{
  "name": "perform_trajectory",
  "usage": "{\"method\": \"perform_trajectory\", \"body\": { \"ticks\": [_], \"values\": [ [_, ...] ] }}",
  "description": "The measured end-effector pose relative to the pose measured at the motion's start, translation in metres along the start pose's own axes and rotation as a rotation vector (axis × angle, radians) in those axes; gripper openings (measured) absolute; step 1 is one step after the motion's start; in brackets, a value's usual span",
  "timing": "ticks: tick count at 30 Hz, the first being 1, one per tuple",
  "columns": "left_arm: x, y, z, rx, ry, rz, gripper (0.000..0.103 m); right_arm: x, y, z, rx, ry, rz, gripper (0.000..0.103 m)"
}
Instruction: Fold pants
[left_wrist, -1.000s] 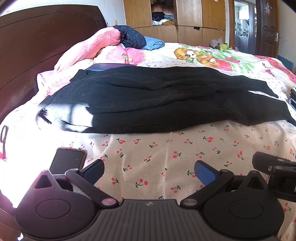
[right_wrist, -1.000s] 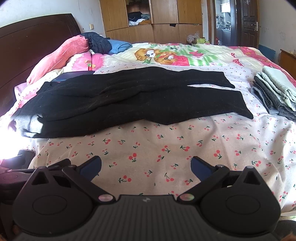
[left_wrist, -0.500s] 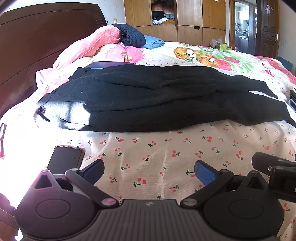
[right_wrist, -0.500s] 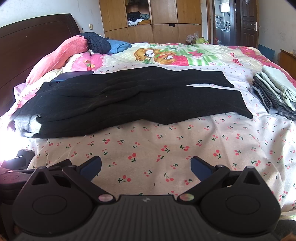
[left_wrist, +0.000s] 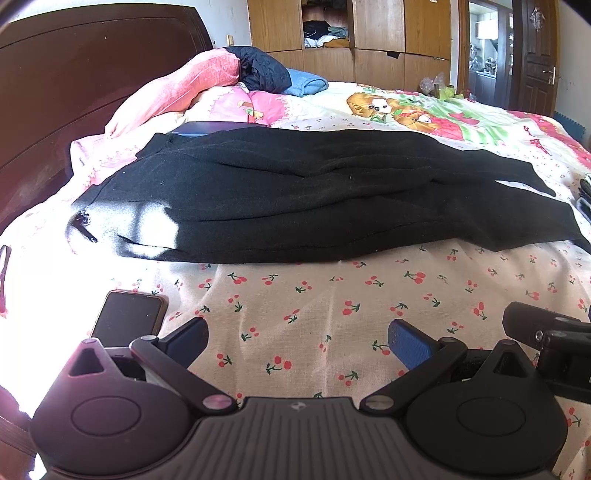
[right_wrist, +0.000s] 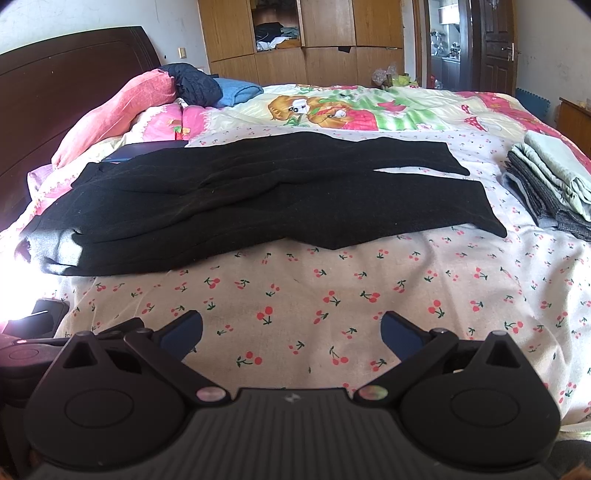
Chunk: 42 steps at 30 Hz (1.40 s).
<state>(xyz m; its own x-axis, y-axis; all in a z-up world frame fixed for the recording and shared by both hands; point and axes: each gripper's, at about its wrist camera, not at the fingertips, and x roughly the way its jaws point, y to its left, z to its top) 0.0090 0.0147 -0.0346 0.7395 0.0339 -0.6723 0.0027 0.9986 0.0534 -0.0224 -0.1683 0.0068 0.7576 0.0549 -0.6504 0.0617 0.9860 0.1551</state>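
Note:
Black pants (left_wrist: 295, 195) lie flat across the cherry-print bed sheet, waist at the left, two legs reaching right; they also show in the right wrist view (right_wrist: 258, 199). The leg ends part slightly at the right. My left gripper (left_wrist: 297, 341) is open and empty, held over the sheet short of the pants' near edge. My right gripper (right_wrist: 291, 334) is open and empty, also over the sheet in front of the pants. Part of the right gripper's body (left_wrist: 546, 332) shows at the right of the left wrist view.
A phone (left_wrist: 127, 319) lies on the sheet by the left gripper. A stack of folded clothes (right_wrist: 550, 184) sits at the right. Pink bedding (left_wrist: 177, 92), a dark jacket (right_wrist: 195, 85) and a dark headboard (left_wrist: 74, 92) are at the far left. Wardrobes stand behind.
Both grippers have edged slightly closer to the pants; the pants have not moved and both grippers stay open.

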Motion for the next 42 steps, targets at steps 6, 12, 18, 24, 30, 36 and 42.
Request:
{"method": "perform_trajectory", "body": {
  "ticks": [6, 12, 18, 24, 30, 36, 42],
  "values": [
    [0.004, -0.002, 0.007, 0.009, -0.008, -0.008, 0.103, 0.004, 0.0, 0.007, 0.004, -0.009, 0.001, 0.102],
    [0.012, -0.002, 0.018, 0.005, -0.011, -0.009, 0.103, 0.013, -0.003, 0.017, 0.017, -0.01, 0.01, 0.102],
    [0.024, -0.007, 0.027, 0.034, -0.004, -0.019, 0.103, 0.026, -0.008, 0.025, 0.036, -0.007, 0.003, 0.102],
    [0.044, -0.005, 0.041, 0.002, 0.011, -0.051, 0.103, 0.051, -0.037, 0.038, 0.098, 0.009, -0.039, 0.102],
    [0.076, -0.009, 0.063, -0.031, -0.004, -0.124, 0.103, 0.087, -0.101, 0.06, 0.25, 0.028, -0.108, 0.098],
    [0.11, -0.043, 0.078, 0.111, -0.012, -0.209, 0.103, 0.119, -0.166, 0.065, 0.457, 0.051, -0.097, 0.094],
    [0.13, -0.073, 0.088, 0.187, -0.021, -0.309, 0.103, 0.143, -0.207, 0.071, 0.678, 0.004, -0.075, 0.076]
  ]
}}
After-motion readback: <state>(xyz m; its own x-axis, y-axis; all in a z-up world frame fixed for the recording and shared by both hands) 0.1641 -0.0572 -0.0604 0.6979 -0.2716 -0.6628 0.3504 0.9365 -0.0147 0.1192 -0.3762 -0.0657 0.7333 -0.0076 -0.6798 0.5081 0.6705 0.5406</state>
